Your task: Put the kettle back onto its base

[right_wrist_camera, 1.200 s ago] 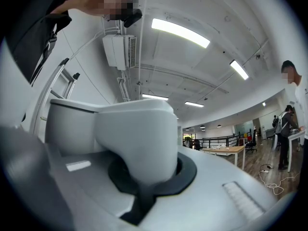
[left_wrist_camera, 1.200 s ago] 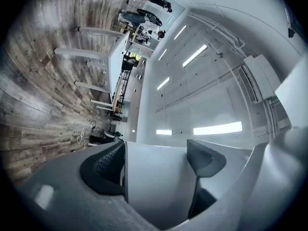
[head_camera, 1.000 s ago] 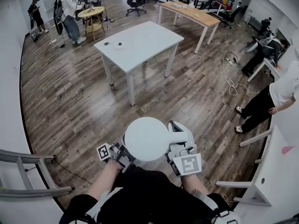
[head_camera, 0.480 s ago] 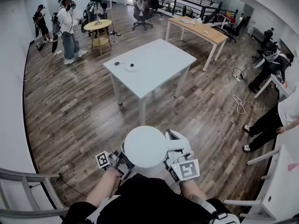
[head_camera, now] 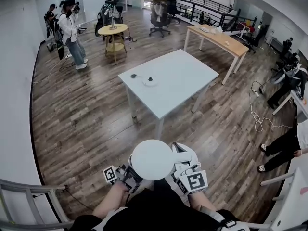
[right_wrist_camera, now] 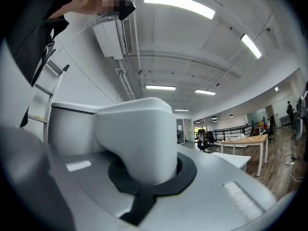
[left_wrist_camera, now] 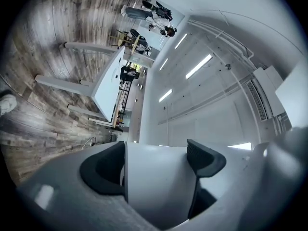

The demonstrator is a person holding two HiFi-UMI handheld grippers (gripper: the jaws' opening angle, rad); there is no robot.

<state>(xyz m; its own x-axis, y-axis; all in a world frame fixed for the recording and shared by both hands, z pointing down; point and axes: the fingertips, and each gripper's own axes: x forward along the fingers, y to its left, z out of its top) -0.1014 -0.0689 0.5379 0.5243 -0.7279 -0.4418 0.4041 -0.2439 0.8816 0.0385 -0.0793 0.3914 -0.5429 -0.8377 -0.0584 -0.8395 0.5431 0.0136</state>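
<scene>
head view looks down on a white plastic kettle (head_camera: 153,159), its round flat lid facing up, carried in the air close before the person's dark-clothed body, over the brown wooden plank floor (head_camera: 82,114). the left gripper (head_camera: 130,171) sits at the kettle's left side and the right gripper (head_camera: 182,160) at its right, where the thick white handle (head_camera: 184,154) sticks out. left gripper view has the two dark pads (left_wrist_camera: 103,171) set apart to the width of the kettle's body, one on each side, pressing against its smooth white wall. right gripper view shows that gripper's dark jaws drawn in tight around the handle, which fills the space between them. well ahead of the kettle stands a pale blue-white rectangular table (head_camera: 187,78) on white legs. a small round white disc (head_camera: 149,82) with a dark centre lies on its top near the left edge, with a small black object (head_camera: 134,75) just beside it. the kettle is well apart from both.
</scene>
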